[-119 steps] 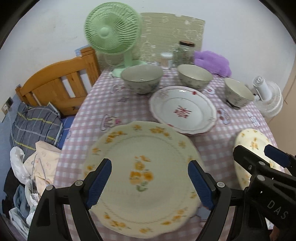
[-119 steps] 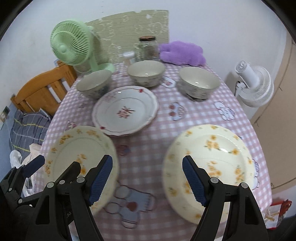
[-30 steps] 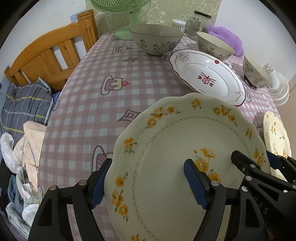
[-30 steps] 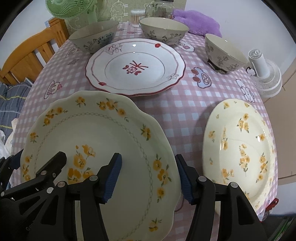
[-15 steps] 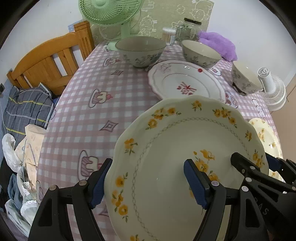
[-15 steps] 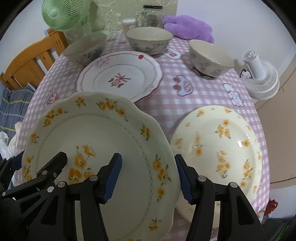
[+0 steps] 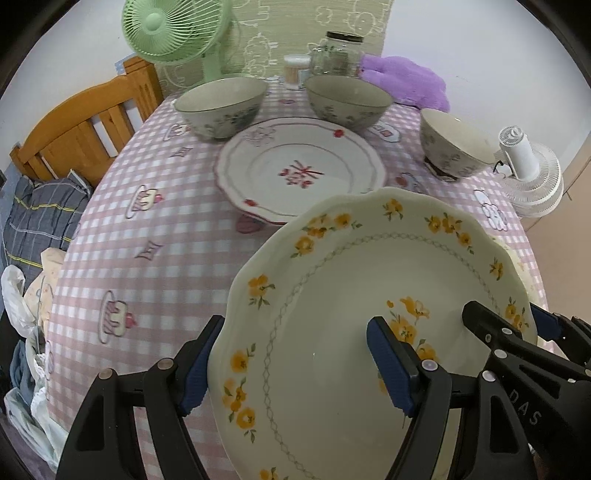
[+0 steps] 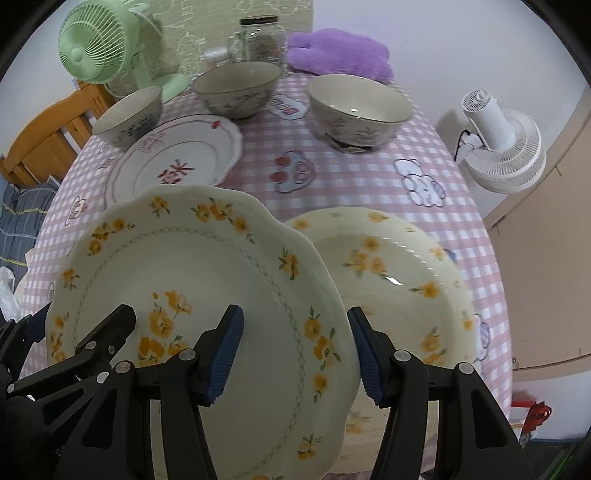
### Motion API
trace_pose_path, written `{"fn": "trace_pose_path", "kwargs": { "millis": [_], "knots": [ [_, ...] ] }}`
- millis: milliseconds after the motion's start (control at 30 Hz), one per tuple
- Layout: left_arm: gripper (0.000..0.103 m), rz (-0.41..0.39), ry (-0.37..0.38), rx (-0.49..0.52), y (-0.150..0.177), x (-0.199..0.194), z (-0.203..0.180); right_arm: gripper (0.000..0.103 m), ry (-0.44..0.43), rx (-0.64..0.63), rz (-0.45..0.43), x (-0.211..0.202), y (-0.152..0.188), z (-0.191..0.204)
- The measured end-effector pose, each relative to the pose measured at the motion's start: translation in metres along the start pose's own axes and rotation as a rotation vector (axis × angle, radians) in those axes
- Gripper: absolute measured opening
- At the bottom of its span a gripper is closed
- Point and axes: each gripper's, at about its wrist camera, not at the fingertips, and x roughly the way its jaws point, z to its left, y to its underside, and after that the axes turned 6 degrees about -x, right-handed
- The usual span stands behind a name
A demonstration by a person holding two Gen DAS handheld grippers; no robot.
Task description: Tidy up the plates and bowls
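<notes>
A cream plate with yellow flowers hangs above the pink checked table, carried by both grippers. My left gripper is shut on its left rim, one finger outside the edge and one on the plate's face. My right gripper is shut on the right rim of the same plate. A second yellow-flowered plate lies on the table at the right, its left edge hidden under the carried plate. Farther back are a red-patterned plate and three floral bowls.
At the table's far edge stand a green fan, a glass jar and a purple plush. A white fan sits off the right side. A wooden chair and piled clothes lie to the left.
Both grippers have carried the flowered plate to the right and a little up. It now overlaps the second yellow plate. Four seconds ago it lay on the table with both grippers open.
</notes>
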Motion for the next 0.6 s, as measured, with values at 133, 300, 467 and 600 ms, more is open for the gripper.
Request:
{"fn": "trace_pose_path", "kwargs": {
  "millis": [133, 300, 467, 600],
  "knots": [
    [0.077, 0.000, 0.005, -0.010, 0.003, 0.002, -0.020, 0.061, 0.003, -0.007, 0.003, 0.000, 0.003, -0.022],
    [0.077, -0.008, 0.004, -0.006, 0.007, 0.003, -0.045, 0.061, 0.009, -0.002, 0.003, 0.002, 0.006, -0.048],
    [0.077, 0.000, 0.006, -0.021, 0.009, 0.009, -0.064, 0.061, 0.017, -0.010, -0.001, 0.004, 0.006, -0.068],
    [0.077, -0.001, 0.015, -0.014, 0.010, 0.013, -0.082, 0.061, 0.022, -0.009, -0.003, 0.007, 0.006, -0.085]
  ]
}}
